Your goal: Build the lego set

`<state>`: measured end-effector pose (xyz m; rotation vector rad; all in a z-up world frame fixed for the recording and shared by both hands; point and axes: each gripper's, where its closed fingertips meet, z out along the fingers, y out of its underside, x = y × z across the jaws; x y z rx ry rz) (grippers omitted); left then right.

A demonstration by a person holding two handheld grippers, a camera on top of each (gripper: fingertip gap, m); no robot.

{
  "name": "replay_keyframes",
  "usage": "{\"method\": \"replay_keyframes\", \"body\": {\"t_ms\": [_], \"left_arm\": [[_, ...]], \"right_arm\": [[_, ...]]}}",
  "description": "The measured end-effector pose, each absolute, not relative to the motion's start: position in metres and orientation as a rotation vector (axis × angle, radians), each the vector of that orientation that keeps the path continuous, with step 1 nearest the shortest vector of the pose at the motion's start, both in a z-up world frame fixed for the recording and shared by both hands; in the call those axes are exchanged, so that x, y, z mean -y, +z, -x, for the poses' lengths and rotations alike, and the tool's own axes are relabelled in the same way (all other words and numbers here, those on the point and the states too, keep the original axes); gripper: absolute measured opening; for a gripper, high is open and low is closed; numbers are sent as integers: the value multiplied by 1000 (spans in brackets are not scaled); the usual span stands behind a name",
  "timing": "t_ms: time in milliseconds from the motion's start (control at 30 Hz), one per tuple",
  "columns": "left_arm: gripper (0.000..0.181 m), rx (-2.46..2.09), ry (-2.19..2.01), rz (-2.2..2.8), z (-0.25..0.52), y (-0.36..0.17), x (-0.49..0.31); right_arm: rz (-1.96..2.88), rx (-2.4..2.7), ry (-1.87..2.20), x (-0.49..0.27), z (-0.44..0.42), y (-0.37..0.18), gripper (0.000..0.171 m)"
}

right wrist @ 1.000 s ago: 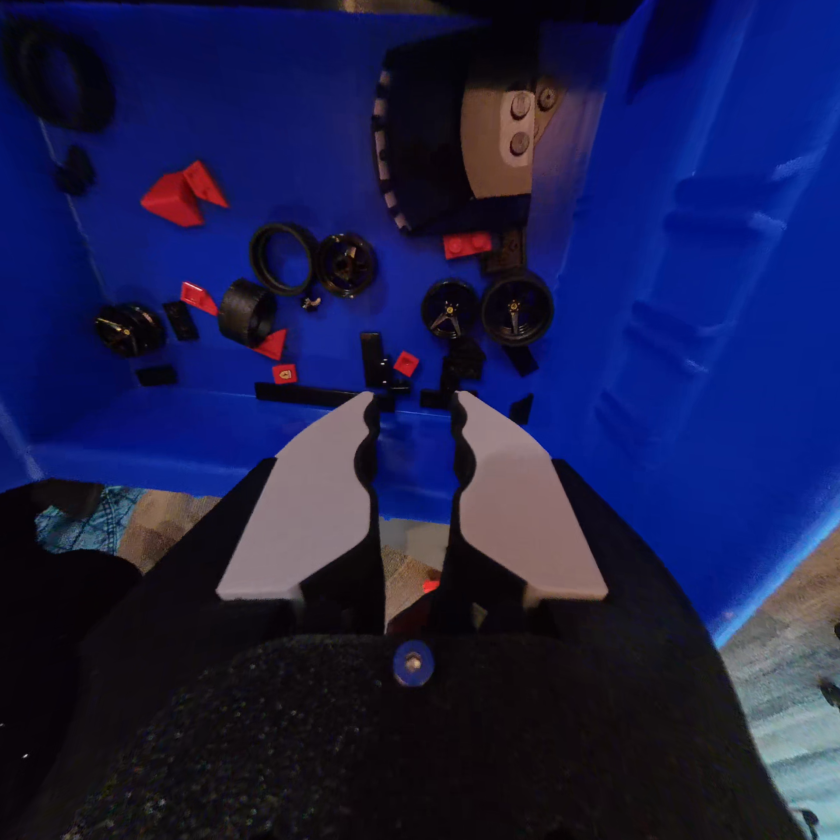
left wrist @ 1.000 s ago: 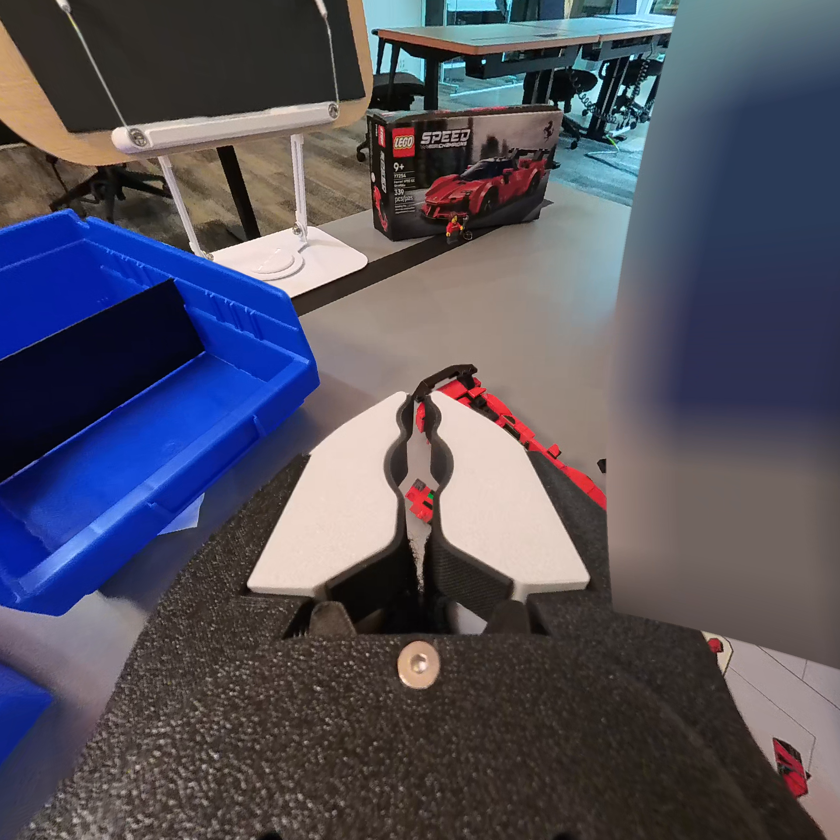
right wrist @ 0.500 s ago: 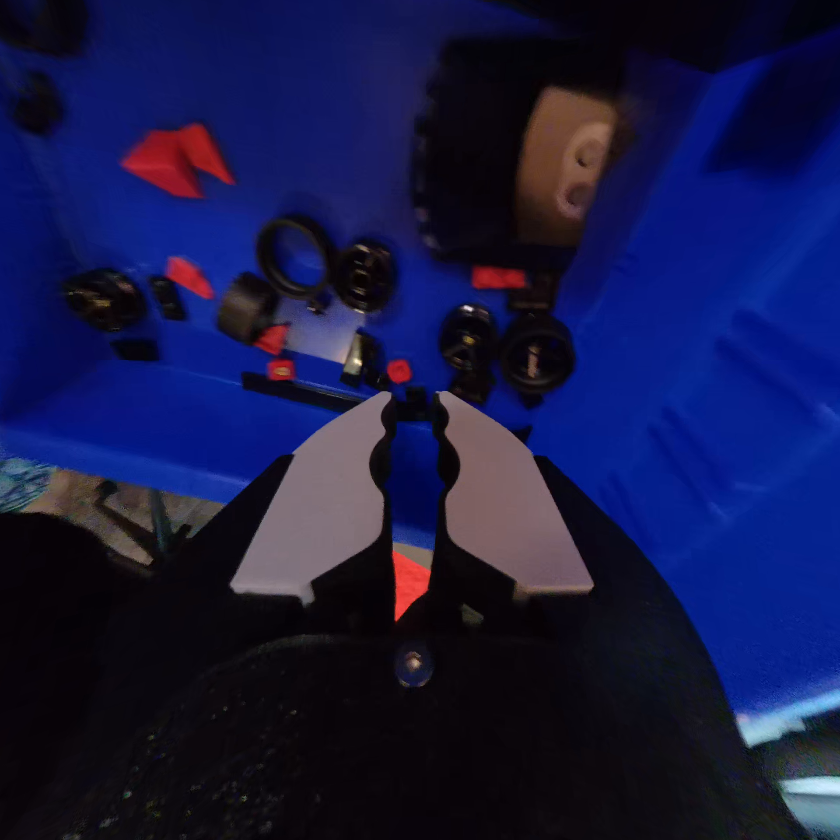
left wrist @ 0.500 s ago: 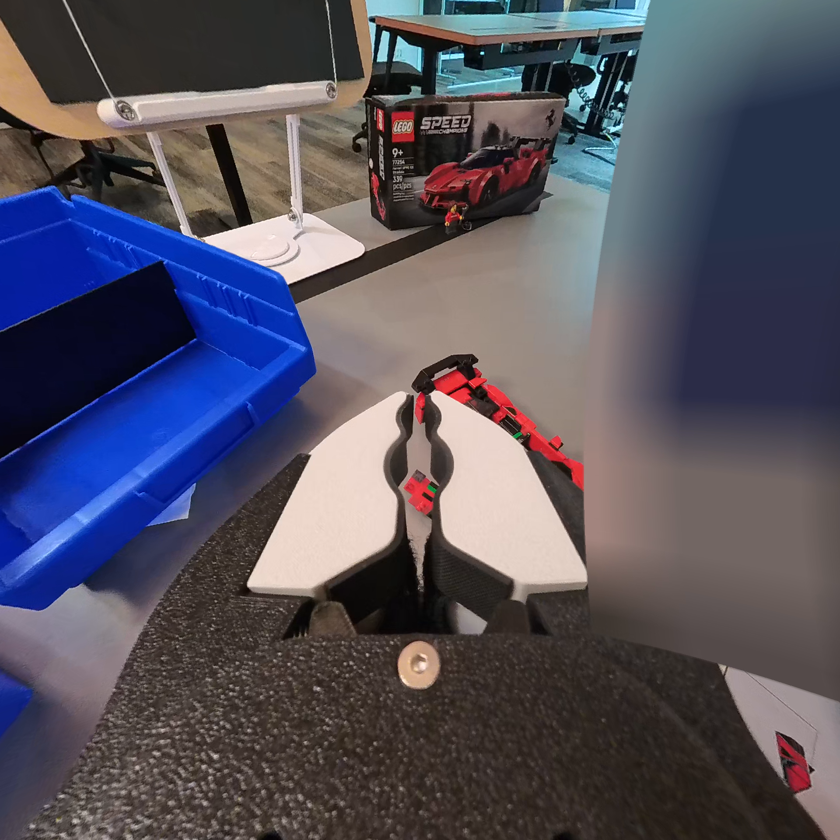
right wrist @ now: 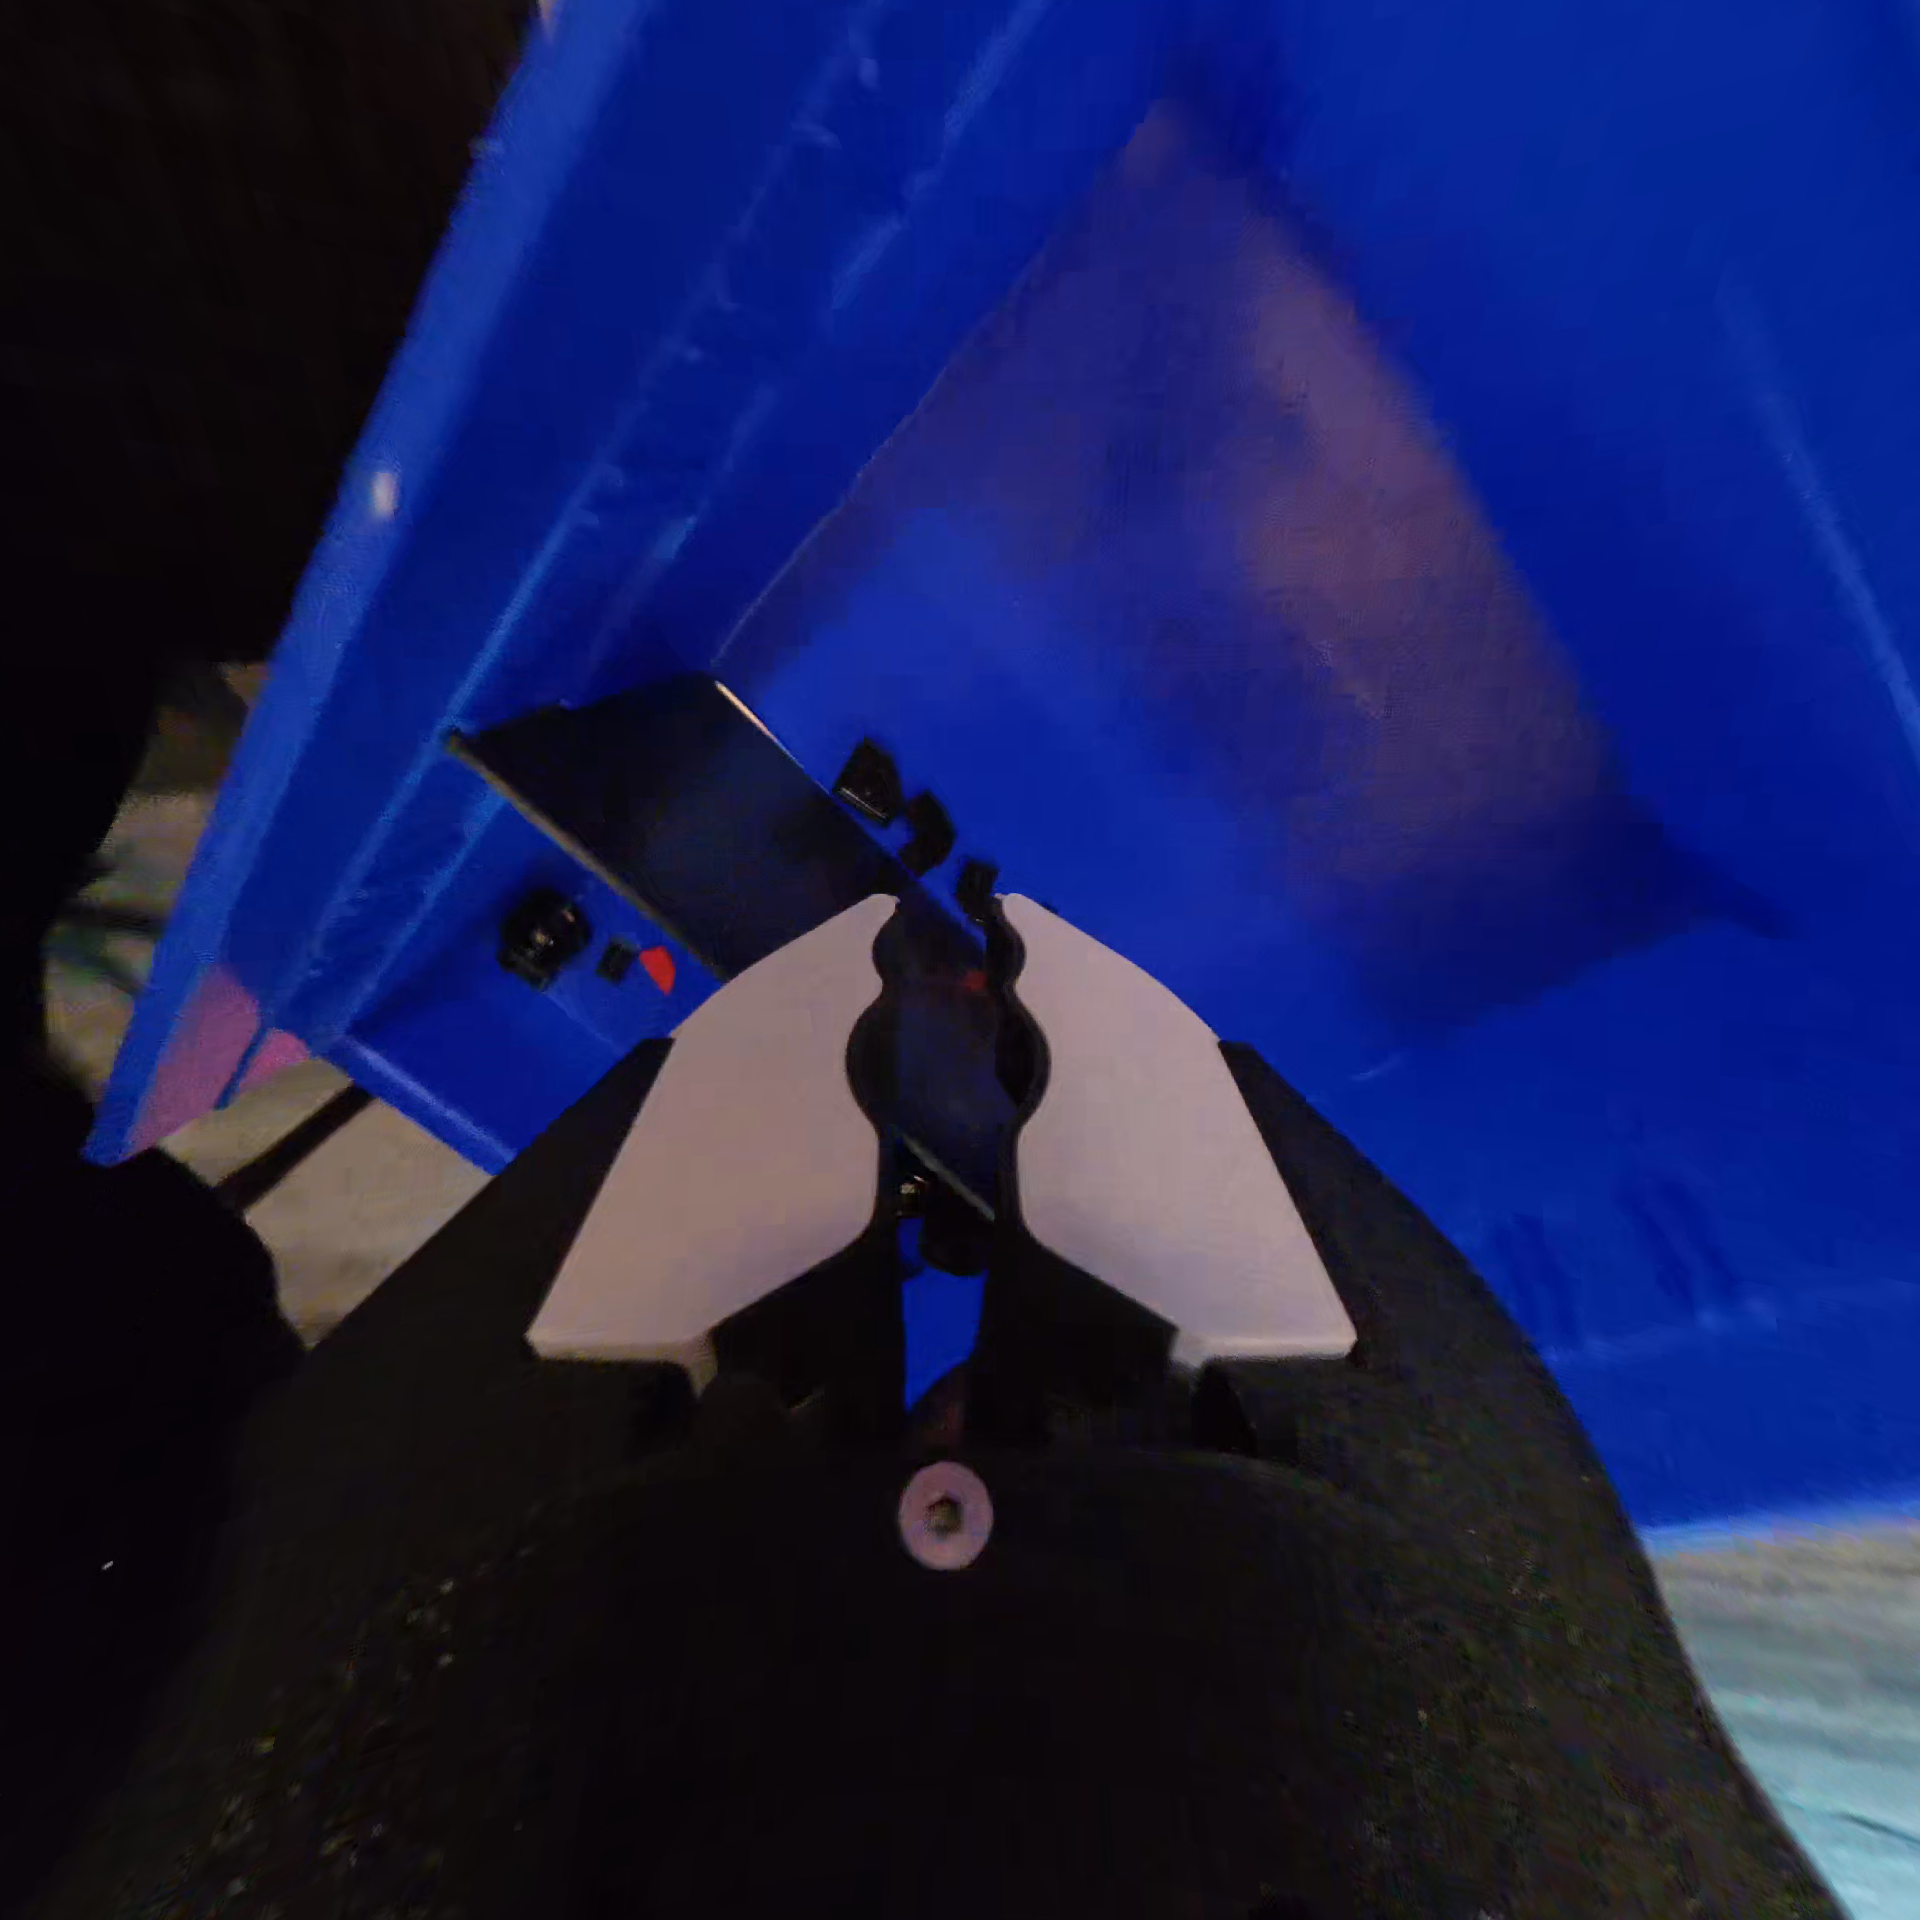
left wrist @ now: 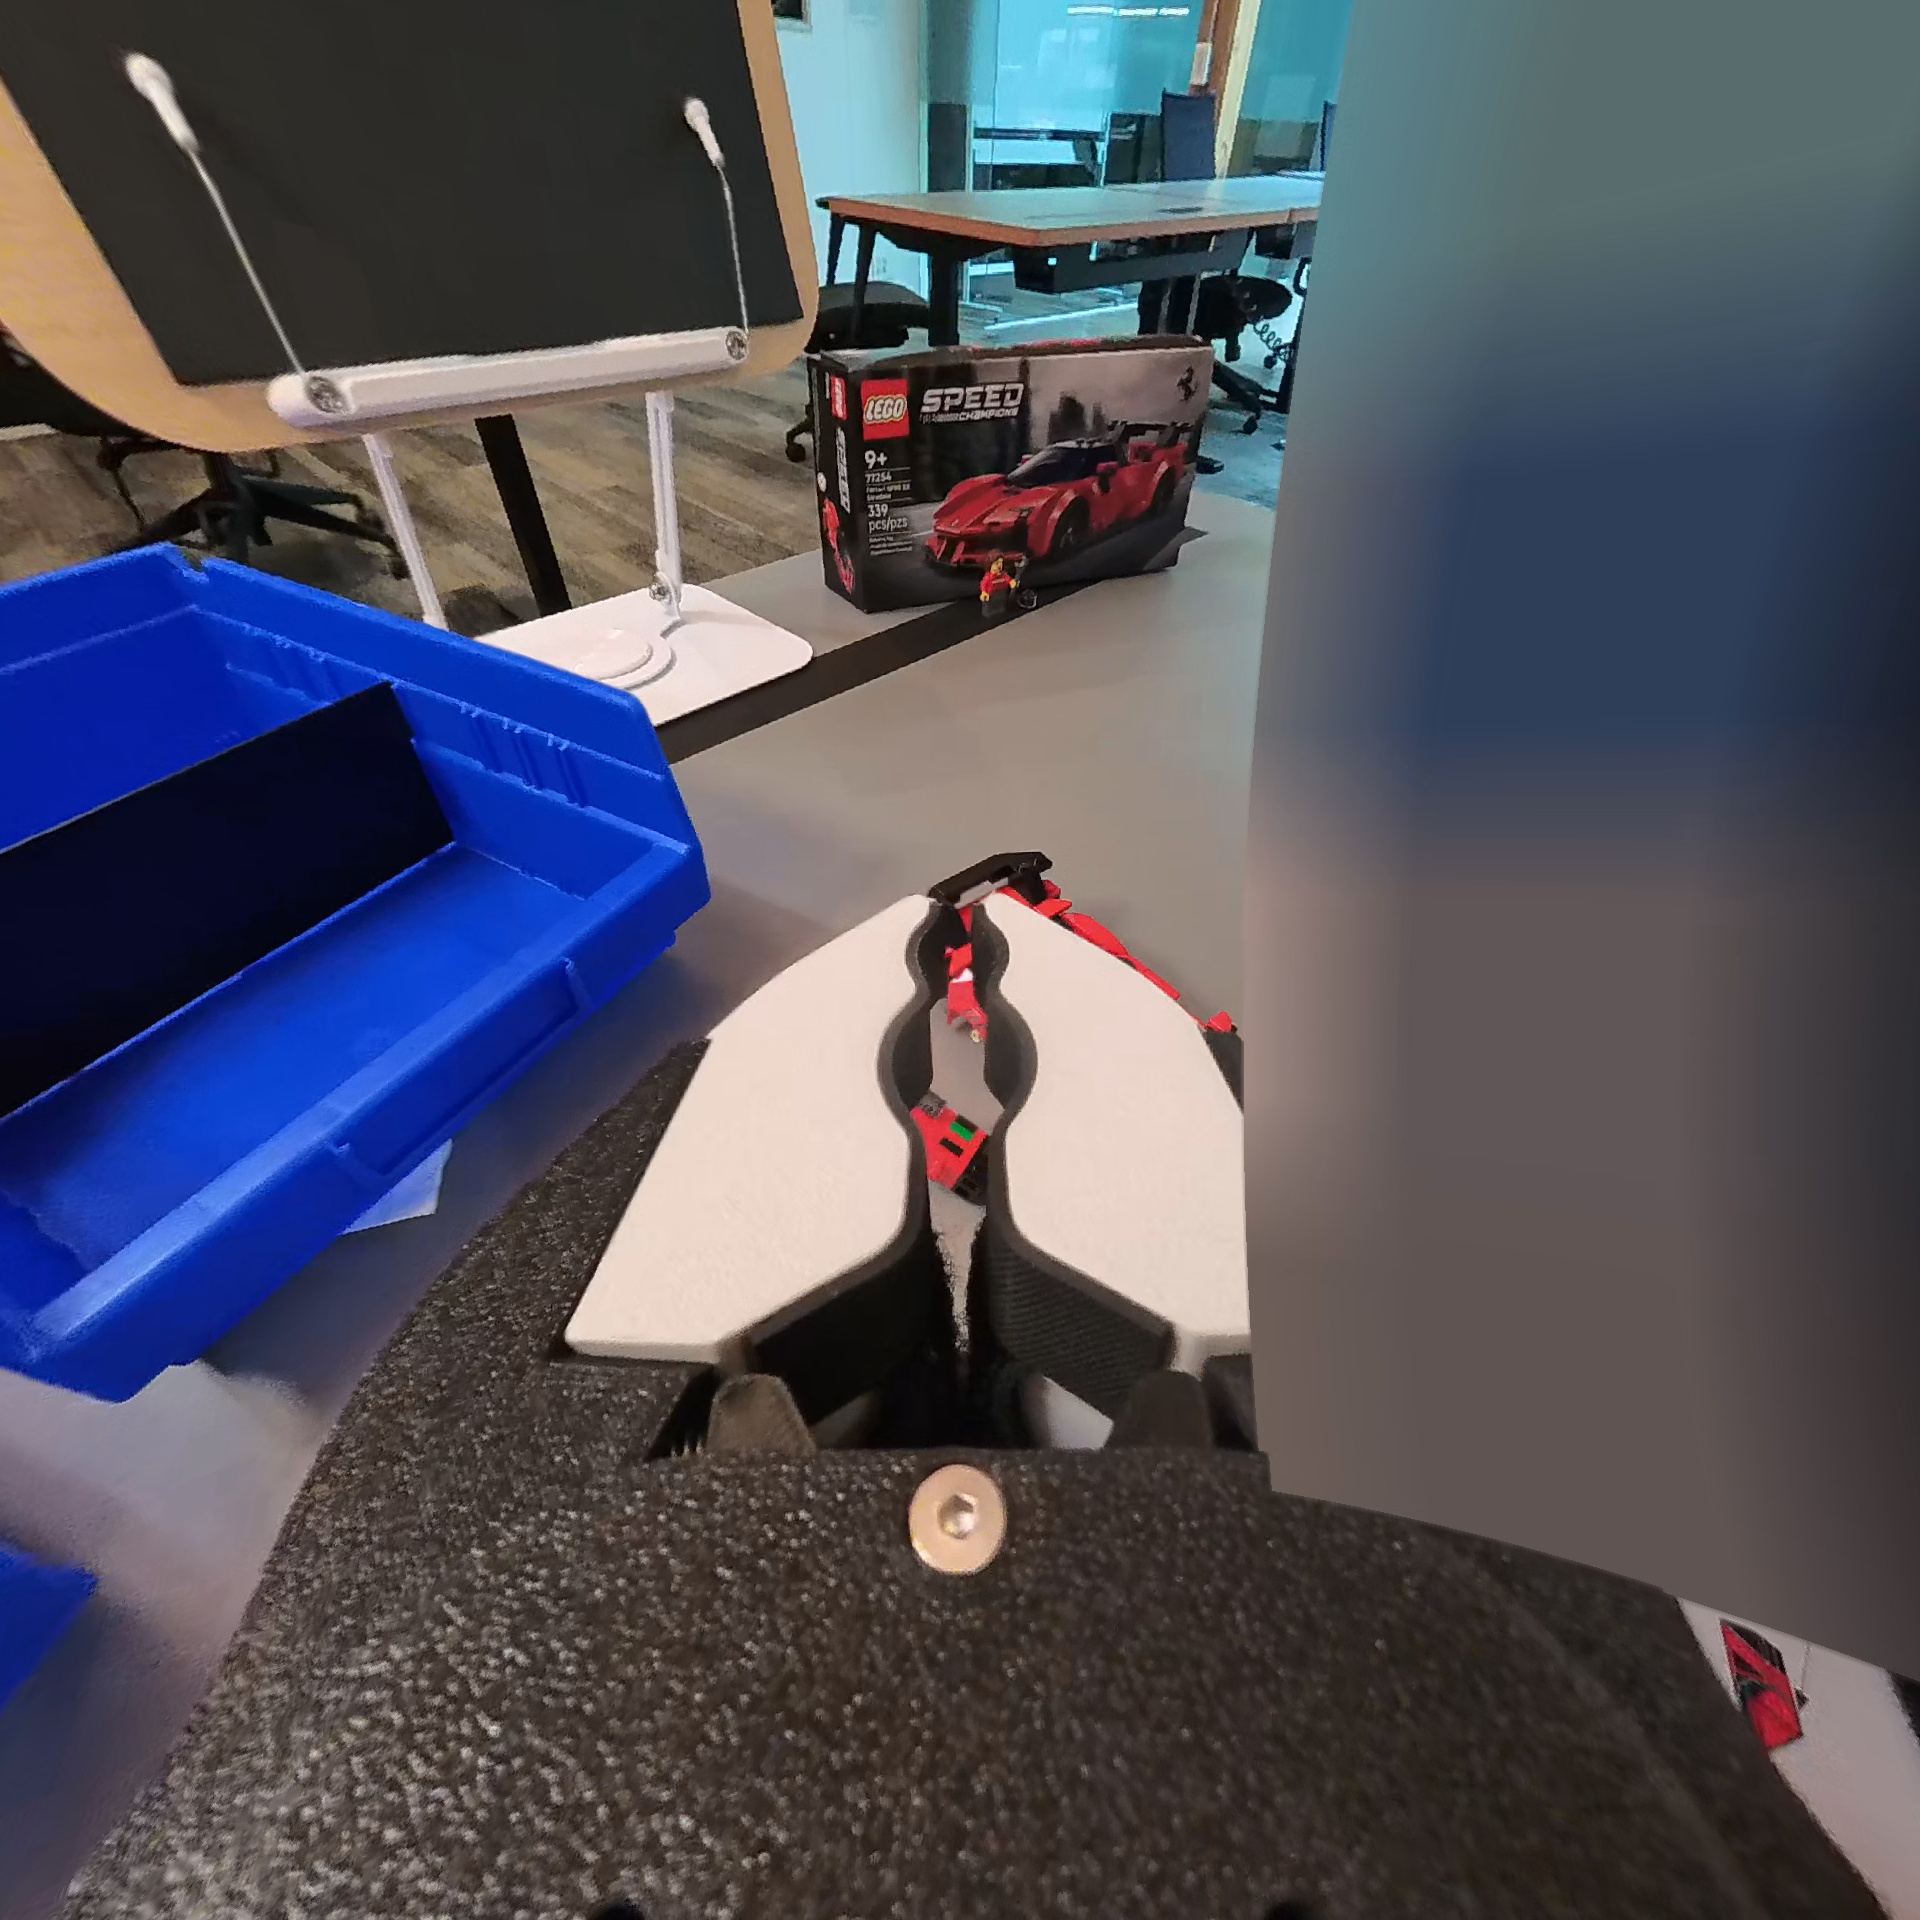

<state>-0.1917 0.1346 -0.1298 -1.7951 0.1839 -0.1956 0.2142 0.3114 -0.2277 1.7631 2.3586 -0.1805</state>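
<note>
The left gripper (left wrist: 968, 914) is clenched on the half-built red car (left wrist: 1081, 951), fingers nearly together with red and black bricks showing in the slot between them, and the model's black end (left wrist: 992, 871) pokes out just past the tips. The car sits low over the grey table (left wrist: 997, 748), its long axis running from that far black end back toward the near right, where it slips under the gripper body. To the left sits a blue bin (left wrist: 343, 997) with a dark divider, and far off stand the set's box (left wrist: 1013, 468) and a white stand (left wrist: 665, 655). Over to the right gripper (right wrist: 948, 914): it is down inside a blue parts bin (right wrist: 1351, 520), the picture smeared with motion, fingertips close together with a narrow gap. I cannot tell whether anything is pinched there; only the dark divider (right wrist: 675, 810) and blue floor show between them. Small black pieces (right wrist: 868, 777) lie just beyond the tips, slightly left, along the divider's edge, and a red piece (right wrist: 657, 968) with a black wheel (right wrist: 540, 935) sits further left on the other side. So the loose parts belong to the right gripper, which is nearer them, while the left one steadies the build. My read: a short reach forward and a touch left gets the nearest black piece, approaching along the divider, not across it.
</note>
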Motion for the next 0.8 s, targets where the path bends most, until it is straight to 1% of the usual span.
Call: {"method": "replay_keyframes", "body": {"t_ms": [100,200,233,333,433,500,533,567,633,700,800], "left_arm": [[5,-171,-187,1779,198,-128,-127],[5,-148,-172,1777,208,-129,-120],[5,-138,-170,1777,211,-130,-119],[5,-120,-179,1781,218,-133,-117],[5,-120,-174,1778,220,-135,-117],[5,-119,-179,1777,219,-137,-117],[5,-117,-183,1776,219,-137,-117],[5,-115,-187,1774,219,-138,-117],[5,-113,-193,1773,218,-139,-116],[5,-112,-190,1777,219,-140,-114],[5,-111,-177,1774,220,-137,-111]], "right_arm": [[-1656,-2224,-113,-304,-221,-251,17],[-1625,-2199,-9,-305,-230,-268,24],[-1623,-2188,-19,-302,-230,-272,24],[-1634,-2197,-13,-298,-228,-273,22],[-1629,-2258,56,-304,-227,-275,15],[-1659,-2329,83,-312,-220,-275,16],[-1711,-2397,126,-324,-213,-274,6],[-1750,-2461,152,-334,-207,-271,4],[-1816,-2501,29,-337,-196,-262,5],[-1889,-2471,-92,-338,-191,-253,11],[-1924,-2436,-128,-342,-195,-251,17]]}}
